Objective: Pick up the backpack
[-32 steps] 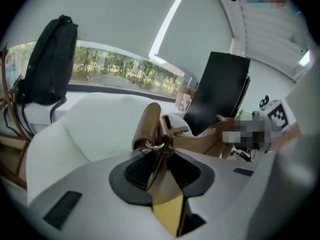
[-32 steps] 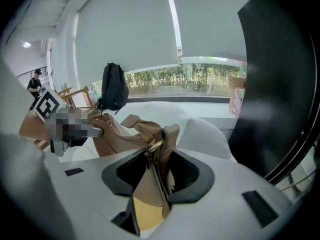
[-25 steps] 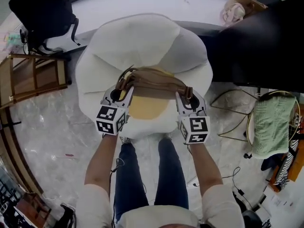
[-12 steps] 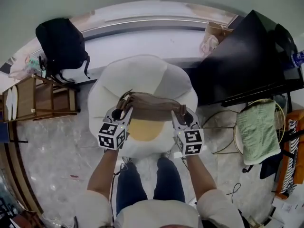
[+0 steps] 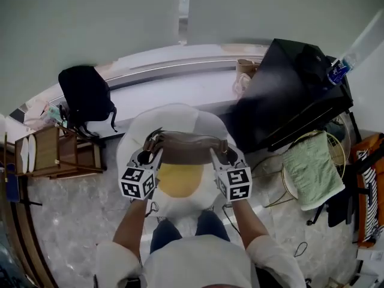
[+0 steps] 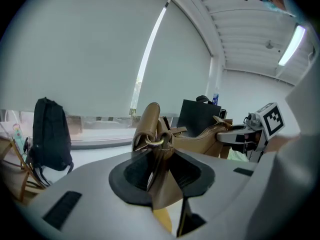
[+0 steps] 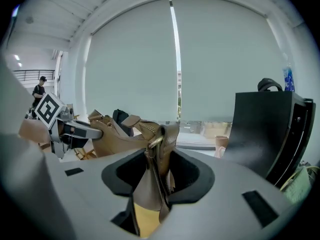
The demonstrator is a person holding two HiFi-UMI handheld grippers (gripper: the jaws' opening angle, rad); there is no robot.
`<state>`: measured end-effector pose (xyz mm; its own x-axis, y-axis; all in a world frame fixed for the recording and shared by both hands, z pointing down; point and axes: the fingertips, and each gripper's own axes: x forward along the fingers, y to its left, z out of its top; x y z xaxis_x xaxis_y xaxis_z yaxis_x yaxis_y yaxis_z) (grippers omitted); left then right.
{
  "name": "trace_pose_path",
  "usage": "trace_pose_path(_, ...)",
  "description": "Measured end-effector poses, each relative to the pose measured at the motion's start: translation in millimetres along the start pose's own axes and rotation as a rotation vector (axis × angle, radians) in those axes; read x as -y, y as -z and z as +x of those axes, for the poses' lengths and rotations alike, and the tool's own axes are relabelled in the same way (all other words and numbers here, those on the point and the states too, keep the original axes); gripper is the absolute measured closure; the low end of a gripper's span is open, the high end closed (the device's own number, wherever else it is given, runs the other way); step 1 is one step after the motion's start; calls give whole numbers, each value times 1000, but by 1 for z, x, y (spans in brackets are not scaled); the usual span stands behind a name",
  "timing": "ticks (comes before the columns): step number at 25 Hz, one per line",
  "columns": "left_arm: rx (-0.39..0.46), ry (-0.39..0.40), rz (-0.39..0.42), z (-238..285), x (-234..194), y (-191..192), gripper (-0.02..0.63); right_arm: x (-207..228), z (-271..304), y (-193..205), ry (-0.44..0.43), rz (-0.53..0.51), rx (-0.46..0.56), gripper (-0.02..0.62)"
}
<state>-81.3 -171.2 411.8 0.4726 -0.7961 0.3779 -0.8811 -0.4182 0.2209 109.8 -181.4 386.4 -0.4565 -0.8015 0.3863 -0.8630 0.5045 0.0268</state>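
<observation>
A tan leather backpack [image 5: 189, 147] hangs stretched between my two grippers, above a white egg-shaped cushion [image 5: 135, 138] with a yellow middle. My left gripper [image 5: 150, 147] is shut on the bag's left end, where a strap with a brass ring [image 6: 156, 143] is pinched between the pads. At the bag's right end my right gripper [image 5: 226, 152] is shut on the strap [image 7: 161, 149]. In the left gripper view the bag's body [image 6: 200, 139] runs across to the other gripper [image 6: 242, 134]. Both grippers point forward and a little down.
A black backpack [image 5: 87, 95] leans by the window ledge at the left, beside a wooden rack [image 5: 51, 156]. A black cabinet [image 5: 291, 98] stands at the right, with a paper bag [image 5: 245, 75] next to it. A green towel [image 5: 312, 170] drapes a wire chair.
Both grippers have risen together with the tan backpack, lifting it off the cushion. The cushion and floor now look smaller and farther below.
</observation>
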Motion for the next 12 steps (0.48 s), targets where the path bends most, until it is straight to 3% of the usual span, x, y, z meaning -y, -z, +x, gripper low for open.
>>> trace_pose_path(12,57,9,63,-50,37,-69,485,-6,-61,-64,21,11,77,431)
